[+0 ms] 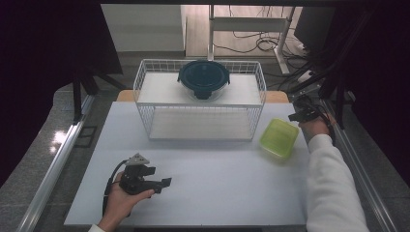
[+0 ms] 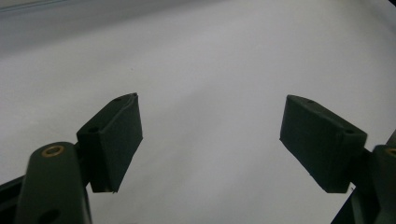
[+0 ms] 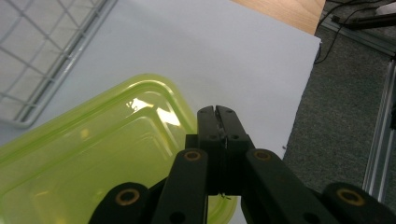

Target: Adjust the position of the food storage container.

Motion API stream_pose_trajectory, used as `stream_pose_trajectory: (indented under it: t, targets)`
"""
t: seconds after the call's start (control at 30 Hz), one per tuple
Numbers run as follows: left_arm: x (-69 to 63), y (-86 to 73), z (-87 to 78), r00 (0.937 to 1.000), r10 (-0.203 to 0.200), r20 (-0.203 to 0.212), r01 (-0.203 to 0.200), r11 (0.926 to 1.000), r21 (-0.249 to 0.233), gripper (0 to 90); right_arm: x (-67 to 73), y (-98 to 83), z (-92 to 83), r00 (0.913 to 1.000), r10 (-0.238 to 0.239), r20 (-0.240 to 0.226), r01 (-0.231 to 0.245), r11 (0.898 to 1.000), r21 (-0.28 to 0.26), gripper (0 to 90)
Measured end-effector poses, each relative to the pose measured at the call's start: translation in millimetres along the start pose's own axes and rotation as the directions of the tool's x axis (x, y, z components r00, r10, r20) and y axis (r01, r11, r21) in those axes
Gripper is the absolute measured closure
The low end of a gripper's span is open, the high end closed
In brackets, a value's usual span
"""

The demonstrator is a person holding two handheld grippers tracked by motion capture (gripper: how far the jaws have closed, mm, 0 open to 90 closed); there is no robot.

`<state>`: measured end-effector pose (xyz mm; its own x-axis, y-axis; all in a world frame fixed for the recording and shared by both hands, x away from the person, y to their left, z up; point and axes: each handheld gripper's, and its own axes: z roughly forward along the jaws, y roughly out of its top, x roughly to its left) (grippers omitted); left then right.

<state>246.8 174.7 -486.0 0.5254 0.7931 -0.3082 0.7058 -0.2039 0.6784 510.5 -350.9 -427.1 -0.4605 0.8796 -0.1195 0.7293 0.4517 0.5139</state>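
Observation:
A lime-green translucent container (image 1: 279,137) with its lid on lies on the white table top near the right edge. My right gripper (image 1: 302,115) hovers just past its far right corner, held by a hand in a white sleeve. In the right gripper view the jaws (image 3: 215,111) are pressed together with nothing between them, right over the rim of the green container (image 3: 93,149). My left gripper (image 1: 164,182) rests in a hand at the front left. Its pads (image 2: 116,140) stand wide apart over bare white surface, and the left gripper (image 2: 210,135) is open and holds nothing.
A white wire rack (image 1: 200,99) stands at the back middle of the white board (image 1: 217,193). On its top shelf sits a round glass bowl with a dark blue lid (image 1: 203,79). The rack's corner (image 3: 42,56) lies left of the green container. Cables cover the floor behind.

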Motion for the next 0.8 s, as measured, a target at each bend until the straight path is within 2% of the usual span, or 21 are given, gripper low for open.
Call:
stream_pose_trajectory:
  t: [0.2,0.43,0.63,0.8]
  targets:
    - [2.9,-0.6,0.3,1.0,-0.006,-0.007,0.006,1.0,0.003,20.9,-5.3,8.0,13.8,0.9991,-0.035,0.023,0.034,0.999,0.017,88.5]
    - [5.4,-1.5,0.4,0.9998,-0.015,-0.01,0.015,0.9999,0.005,21.1,-8.6,6.8,33.6,0.9987,-0.051,-0.006,0.052,0.997,0.059,88.6]
    - [6.8,-2.2,2.7,0.9998,-0.017,-0.008,0.017,0.9997,0.017,21.2,-9.7,3.8,34.7,0.9966,-0.074,-0.036,0.077,0.993,0.09,88.7]
    - [6.4,-2.3,4.4,0.9999,-0.015,-0.005,0.015,0.9996,0.023,21.4,-4.1,-1.4,32.2,0.993,-0.097,-0.068,0.105,0.986,0.127,88.7]
